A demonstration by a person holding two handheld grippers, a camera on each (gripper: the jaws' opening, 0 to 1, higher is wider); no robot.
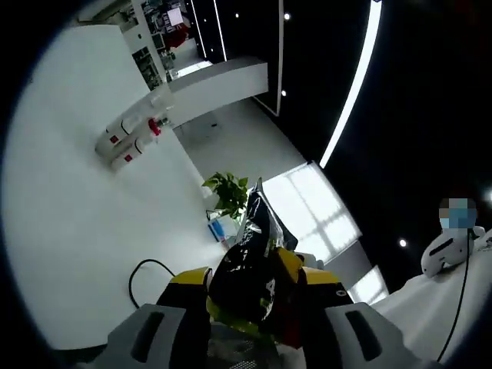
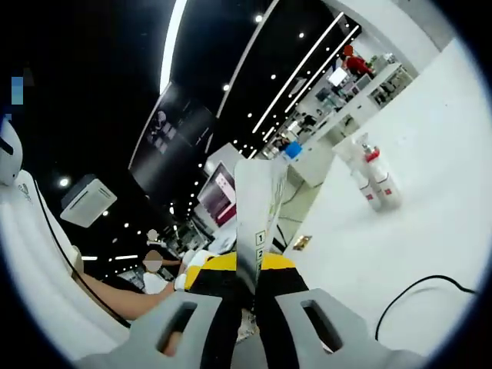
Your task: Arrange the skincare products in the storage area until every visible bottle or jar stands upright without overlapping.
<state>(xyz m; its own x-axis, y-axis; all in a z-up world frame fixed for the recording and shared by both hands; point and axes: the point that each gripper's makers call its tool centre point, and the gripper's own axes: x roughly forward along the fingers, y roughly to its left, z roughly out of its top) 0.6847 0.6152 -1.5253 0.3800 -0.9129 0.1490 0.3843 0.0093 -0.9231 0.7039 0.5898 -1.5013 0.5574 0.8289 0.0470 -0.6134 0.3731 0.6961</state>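
White worktop (image 1: 69, 192) carries two bottles (image 1: 121, 142) at upper left of the left gripper view. Left gripper (image 1: 257, 288) jaws hold a dark crumpled packet (image 1: 250, 261). Right gripper (image 2: 250, 280) jaws hold a pale flat sachet (image 2: 257, 207).

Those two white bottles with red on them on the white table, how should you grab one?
The two white bottles sit pressed side by side on the white table. Probably grip one around its round middle, coming from its outer free side, since the other side touches its neighbour. Both grippers already hold packets.
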